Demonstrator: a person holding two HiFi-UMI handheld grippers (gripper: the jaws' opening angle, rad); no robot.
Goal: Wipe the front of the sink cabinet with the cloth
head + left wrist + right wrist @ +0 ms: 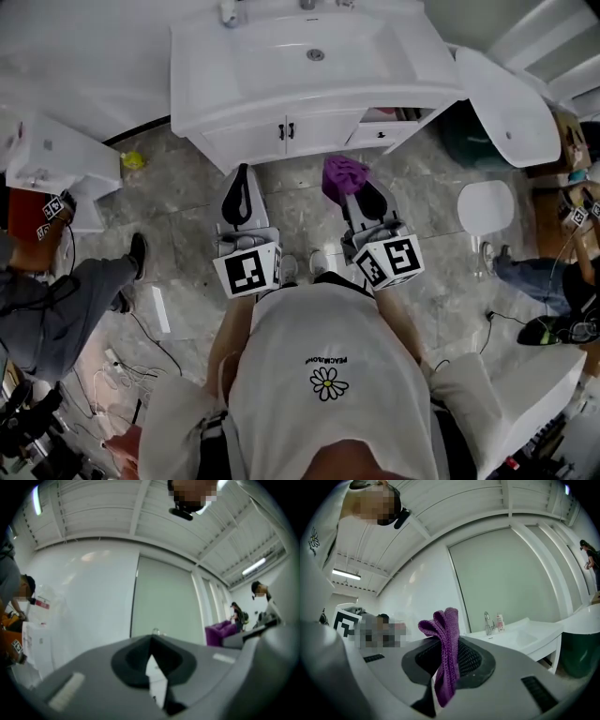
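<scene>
While the cabinet front is untouched, the cloth is clamped in the closed fingers of the right gripper, near it, ready for wiping. The left gripper is closed on nothing.

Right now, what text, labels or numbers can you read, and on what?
No text reads clearly.
Shirt: one printed line by a daisy, upside down, too small.
Left cube, right cube: square marker patterns, no words.
Red label, left gripper view: blurred.
Bottle by the tap: label too small.
</scene>
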